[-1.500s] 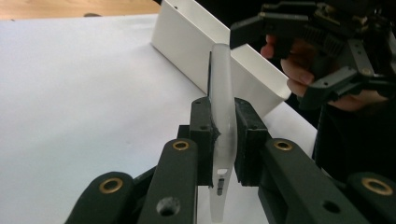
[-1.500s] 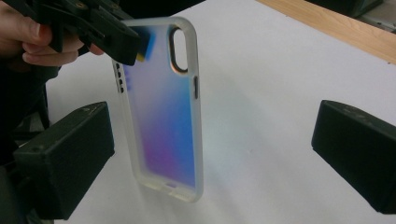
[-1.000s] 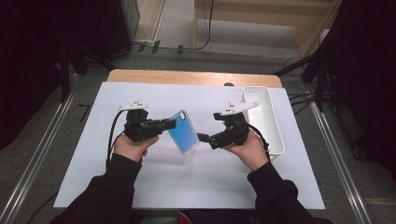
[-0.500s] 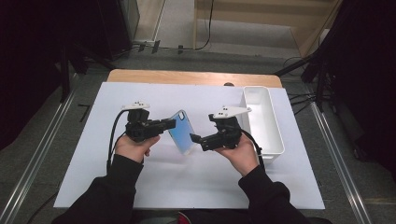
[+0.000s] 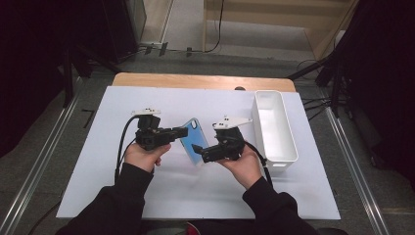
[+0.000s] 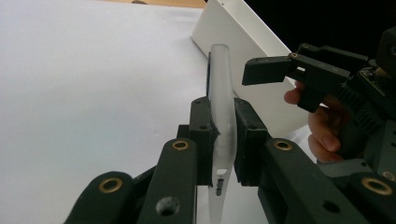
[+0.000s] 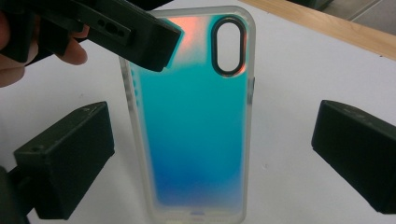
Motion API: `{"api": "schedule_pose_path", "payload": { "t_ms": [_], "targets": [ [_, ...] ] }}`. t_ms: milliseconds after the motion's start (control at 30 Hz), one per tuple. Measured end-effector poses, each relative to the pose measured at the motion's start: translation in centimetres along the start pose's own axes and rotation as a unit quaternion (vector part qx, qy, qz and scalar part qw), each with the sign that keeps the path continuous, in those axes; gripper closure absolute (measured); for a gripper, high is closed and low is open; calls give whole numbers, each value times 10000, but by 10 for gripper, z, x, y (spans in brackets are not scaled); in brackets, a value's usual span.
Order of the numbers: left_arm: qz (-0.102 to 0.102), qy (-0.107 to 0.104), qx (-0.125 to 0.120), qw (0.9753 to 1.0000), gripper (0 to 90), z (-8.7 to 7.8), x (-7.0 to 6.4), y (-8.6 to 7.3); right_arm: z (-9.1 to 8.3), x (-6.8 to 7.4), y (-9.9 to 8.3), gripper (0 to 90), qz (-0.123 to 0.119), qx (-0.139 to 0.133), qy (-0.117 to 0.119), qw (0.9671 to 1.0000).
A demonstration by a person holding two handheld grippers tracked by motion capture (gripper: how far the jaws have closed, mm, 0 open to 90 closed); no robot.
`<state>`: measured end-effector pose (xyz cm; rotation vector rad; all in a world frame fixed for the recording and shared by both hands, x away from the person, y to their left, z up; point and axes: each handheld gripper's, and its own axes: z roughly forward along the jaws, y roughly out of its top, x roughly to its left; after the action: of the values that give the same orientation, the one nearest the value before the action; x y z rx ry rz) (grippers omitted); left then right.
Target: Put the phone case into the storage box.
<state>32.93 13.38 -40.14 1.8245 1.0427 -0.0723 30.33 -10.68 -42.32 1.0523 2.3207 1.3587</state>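
Left gripper [image 5: 182, 132] was clamped on phone case [image 5: 192, 142] at frame centre; right gripper [image 5: 195, 149] sat jaws apart, flanking it.

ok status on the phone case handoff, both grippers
Left gripper shut on phone case, held edge-up above the table. Right gripper open, jaws either side of the case, not touching. White bin off to the right, nothing in the way.

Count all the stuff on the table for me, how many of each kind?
Phone case: 1
White bin: 1
Grippers: 2, left and right
Total: 4
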Motion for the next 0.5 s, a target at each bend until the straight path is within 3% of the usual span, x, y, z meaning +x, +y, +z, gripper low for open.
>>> {"api": "schedule_pose_path", "payload": {
  "t_ms": [500],
  "targets": [
    [-20,-174,-28,9998,796,3,-9,-1,13,13,-4,0,-70,45,-171,9998]
  ]
}}
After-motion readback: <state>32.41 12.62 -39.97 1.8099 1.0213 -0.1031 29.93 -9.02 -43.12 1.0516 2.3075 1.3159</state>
